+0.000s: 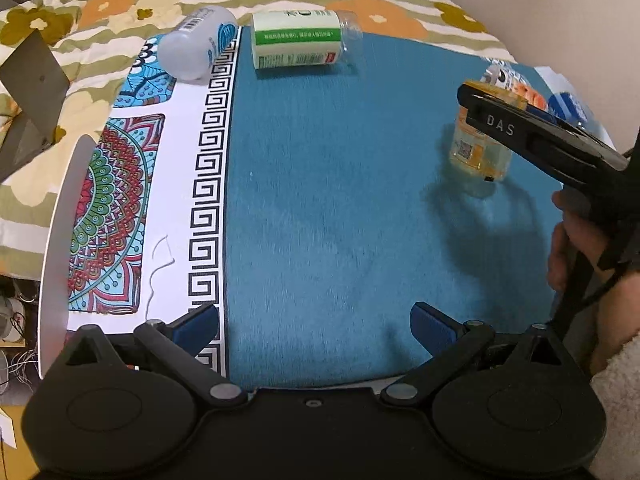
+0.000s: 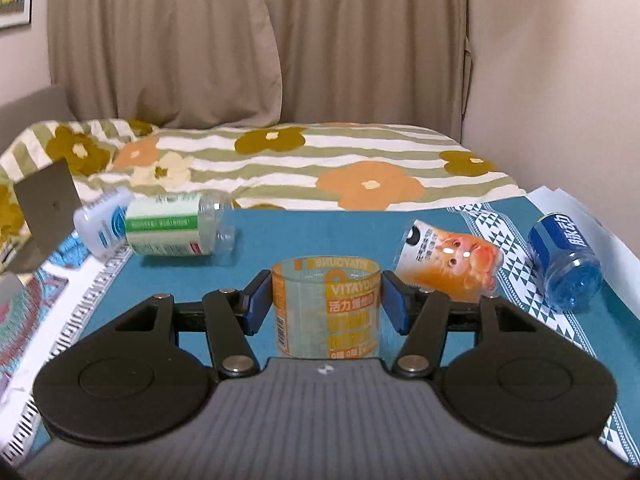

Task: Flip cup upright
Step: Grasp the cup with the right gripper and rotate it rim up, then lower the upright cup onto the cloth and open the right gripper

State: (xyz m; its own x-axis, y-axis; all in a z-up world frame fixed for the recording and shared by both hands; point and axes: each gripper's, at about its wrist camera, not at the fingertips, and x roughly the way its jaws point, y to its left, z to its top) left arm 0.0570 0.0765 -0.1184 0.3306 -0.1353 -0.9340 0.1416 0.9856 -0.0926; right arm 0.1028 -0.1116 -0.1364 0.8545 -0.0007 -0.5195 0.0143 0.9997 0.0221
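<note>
A clear cup with orange "VITAYOUNG" print [image 2: 326,308] stands upright on the blue table mat, its open rim up. My right gripper [image 2: 325,300] has its blue pads on either side of the cup; whether they press the wall or stand just off it does not show. In the left wrist view the same cup [image 1: 480,148] stands at the right, with the right gripper [image 1: 500,120] around its upper part. My left gripper [image 1: 314,324] is open and empty, low over the near part of the mat.
A green-labelled bottle [image 1: 298,42] and a white-blue bottle [image 1: 196,48] lie at the far left. A cat-print cup [image 2: 448,258] and a blue bottle [image 2: 566,262] lie at the right. A flowered bedspread [image 2: 320,160] lies beyond the table edge.
</note>
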